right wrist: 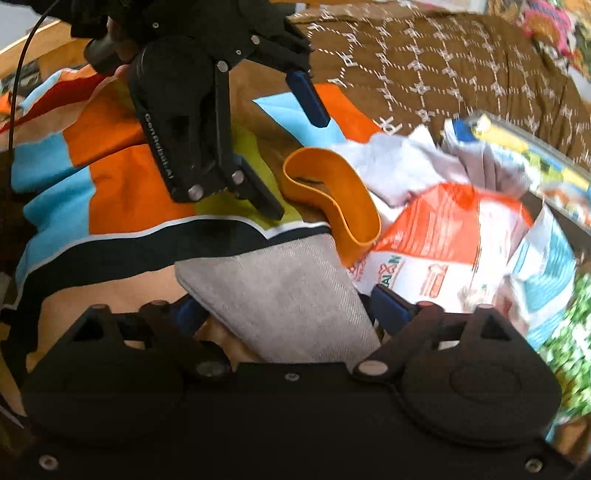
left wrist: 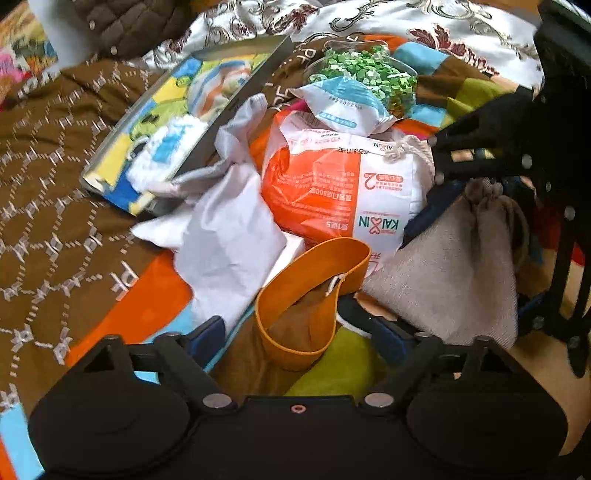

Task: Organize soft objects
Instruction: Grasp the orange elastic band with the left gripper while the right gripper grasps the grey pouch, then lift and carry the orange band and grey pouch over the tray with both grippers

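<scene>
A grey drawstring pouch (left wrist: 454, 273) lies on the bed at the right, and my right gripper (left wrist: 491, 177) holds it near its gathered neck. In the right wrist view the pouch (right wrist: 288, 291) sits between that gripper's blue pads, which are closed on it. My left gripper (left wrist: 295, 332) is open, its blue pads (left wrist: 208, 334) either side of an orange silicone band (left wrist: 314, 295). The left gripper also shows in the right wrist view (right wrist: 295, 155), open above the band (right wrist: 332, 192). Behind lie an orange-and-white tissue pack (left wrist: 332, 184), white cloth (left wrist: 225, 236) and a small blue-and-white packet (left wrist: 343, 103).
A clear zip bag with colourful contents (left wrist: 166, 122) lies at the left of the pile. A bag of green bits (left wrist: 369, 74) sits at the back. Everything rests on a brown patterned and colour-block bedspread (left wrist: 55, 184), with a floral quilt (left wrist: 332, 18) behind.
</scene>
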{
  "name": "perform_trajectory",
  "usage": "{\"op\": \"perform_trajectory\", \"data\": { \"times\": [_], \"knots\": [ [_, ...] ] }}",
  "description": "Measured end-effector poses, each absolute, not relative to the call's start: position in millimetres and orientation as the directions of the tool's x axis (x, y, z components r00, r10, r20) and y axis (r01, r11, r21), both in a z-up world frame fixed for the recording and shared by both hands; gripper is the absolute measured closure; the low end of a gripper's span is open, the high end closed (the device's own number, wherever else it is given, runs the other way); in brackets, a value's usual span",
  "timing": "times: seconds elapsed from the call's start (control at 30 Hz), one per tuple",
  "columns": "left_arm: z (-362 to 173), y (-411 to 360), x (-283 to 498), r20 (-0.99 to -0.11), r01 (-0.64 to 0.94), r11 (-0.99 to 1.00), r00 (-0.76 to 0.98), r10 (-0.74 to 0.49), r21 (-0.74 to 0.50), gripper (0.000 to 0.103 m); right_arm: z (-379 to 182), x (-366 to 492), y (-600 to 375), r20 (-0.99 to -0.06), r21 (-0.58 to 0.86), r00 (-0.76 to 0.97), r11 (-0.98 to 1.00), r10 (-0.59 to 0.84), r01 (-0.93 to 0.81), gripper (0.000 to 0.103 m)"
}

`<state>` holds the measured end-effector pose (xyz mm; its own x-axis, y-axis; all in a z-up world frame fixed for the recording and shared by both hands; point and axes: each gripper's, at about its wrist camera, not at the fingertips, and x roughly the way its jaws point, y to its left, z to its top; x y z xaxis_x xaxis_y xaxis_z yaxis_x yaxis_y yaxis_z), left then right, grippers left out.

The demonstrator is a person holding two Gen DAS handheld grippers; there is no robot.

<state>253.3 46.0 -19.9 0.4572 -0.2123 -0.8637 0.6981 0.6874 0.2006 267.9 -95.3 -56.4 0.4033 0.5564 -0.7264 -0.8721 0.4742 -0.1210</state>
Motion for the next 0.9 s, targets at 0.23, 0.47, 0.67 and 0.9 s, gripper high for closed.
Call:
{"op": "perform_trajectory", "data": {
  "times": [0.23, 0.47, 0.67, 0.9],
  "knots": [
    [-26.7, 48.3, 258.3, -0.877, 0.705, 0.697, 0.410, -0.250, 0.131, 0.043, -58.9, 266.8, -97.0, -0.745, -0.088, 0.368, 0.464, 0.557, -0.881, 0.045],
    [-22.5, 56.8, 266.6, -0.872, 0.659, 0.744, 0.424, -0.245, 0.112, 0.065, -59.0, 270.8, -94.1, -0.754, -0.054, 0.354, 0.485, 0.553, -0.873, 0.058],
    [-23.5, 48.0, 257.9, -0.878, 0.680, 0.717, 0.426, -0.219, 0.151, 0.081, -59.6, 272.2, -94.1, -0.746, -0.027, 0.365, 0.523, 0.557, -0.852, 0.070],
    [-17.4, 46.9, 257.6, -0.874, 0.638, 0.759, 0.434, -0.217, 0.129, 0.092, -62.6, 272.3, -94.1, -0.710, -0.035, 0.420, 0.567, 0.566, -0.823, 0.091]
  ]
}}
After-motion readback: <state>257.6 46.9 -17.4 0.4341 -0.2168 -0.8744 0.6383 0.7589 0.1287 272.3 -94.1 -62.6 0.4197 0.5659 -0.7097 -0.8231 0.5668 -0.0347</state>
